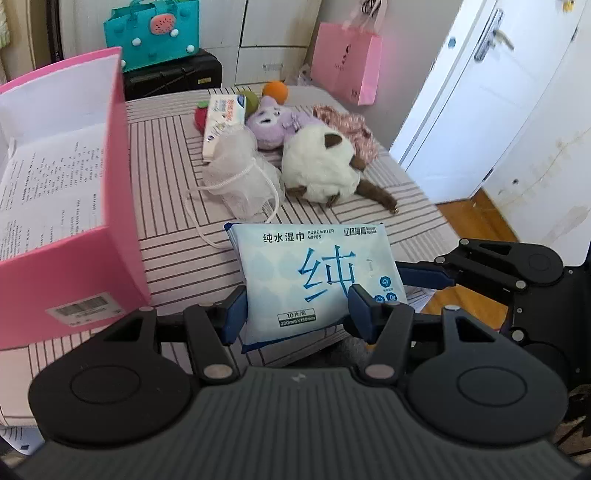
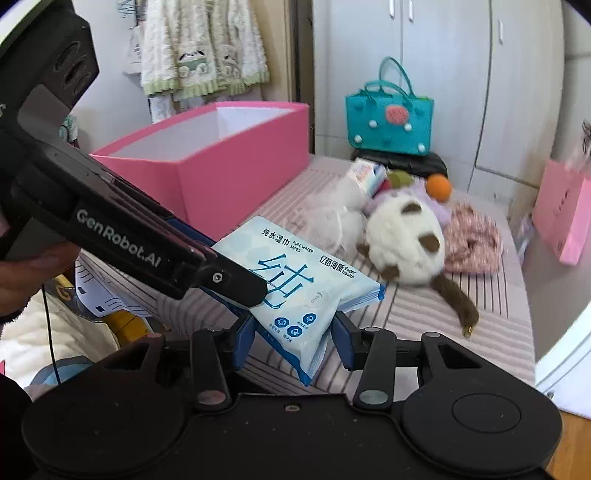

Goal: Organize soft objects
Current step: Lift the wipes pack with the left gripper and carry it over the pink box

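Pale-blue wipes pack [image 1: 317,280] hangs above the striped bed [image 1: 166,206], pinched between left gripper [image 1: 295,314] and right gripper [image 2: 293,341]; carry level into pink box [image 1: 74,206].

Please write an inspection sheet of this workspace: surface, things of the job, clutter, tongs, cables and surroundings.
Surface: striped bed, partly covered.
Job's things: wipes pack, lifted off the bed; pink box open, papers inside; white plush, purple plush, mesh bag, tissue pack, floral cloth in a pile.
Clutter: orange ball, red toy.
Tongs: left tongs and right tongs both clamp the wipes pack.
Cables: thin black cable at the left edge of the right wrist view.
Surroundings: teal bag, pink bag, white door, wood floor.
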{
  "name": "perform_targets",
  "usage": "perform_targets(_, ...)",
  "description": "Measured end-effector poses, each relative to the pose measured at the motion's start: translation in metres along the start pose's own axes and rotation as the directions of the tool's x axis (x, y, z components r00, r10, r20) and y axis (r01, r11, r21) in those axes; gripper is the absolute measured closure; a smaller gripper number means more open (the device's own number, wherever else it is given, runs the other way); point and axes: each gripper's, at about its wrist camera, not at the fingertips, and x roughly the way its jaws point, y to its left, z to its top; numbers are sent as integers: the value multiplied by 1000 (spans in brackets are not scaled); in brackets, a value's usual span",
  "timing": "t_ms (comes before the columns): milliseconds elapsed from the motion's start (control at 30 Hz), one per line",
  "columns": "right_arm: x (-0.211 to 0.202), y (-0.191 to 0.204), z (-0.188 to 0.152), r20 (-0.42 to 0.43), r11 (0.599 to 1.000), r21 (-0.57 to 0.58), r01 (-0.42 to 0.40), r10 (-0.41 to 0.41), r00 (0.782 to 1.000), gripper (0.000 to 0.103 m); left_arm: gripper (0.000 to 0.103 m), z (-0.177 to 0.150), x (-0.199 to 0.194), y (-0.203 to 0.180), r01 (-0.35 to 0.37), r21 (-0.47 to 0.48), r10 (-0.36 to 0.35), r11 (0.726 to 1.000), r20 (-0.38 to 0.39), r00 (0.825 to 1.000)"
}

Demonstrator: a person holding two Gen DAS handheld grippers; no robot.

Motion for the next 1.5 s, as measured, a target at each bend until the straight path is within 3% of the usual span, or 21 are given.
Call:
perform_targets(367, -22, 31, 36, 59, 995, -89, -35, 41, 997, 52, 46, -2, -61, 15, -5, 7, 4, 1000, 104, 995)
perform_targets(833, -20, 66, 95, 144, 971, -230, -58, 93, 985, 52, 46, 17, -118, 49, -73, 2, 72, 997, 199, 977)
perform_targets(1233, 32, 78, 139, 206, 955, -294, -39, 103, 973, 52, 44, 50, -114, 102, -124, -54, 133, 991, 241, 961)
perform_targets(1333, 49, 74, 157, 220, 950, -311, -36, 109, 969, 52, 44, 61, -112, 112, -162, -33, 164, 986, 287, 944)
perform_targets(1433, 70, 70, 177, 195, 942, -331, -60, 130, 972, 52, 44, 70, -106, 125, -190, -52, 197, 980, 304, 932)
perform_targets(1500, 87, 66, 191, 162, 938, -339, -77, 138, 977, 52, 44, 81, -99, 139, -186, -94, 205, 978, 280, 938)
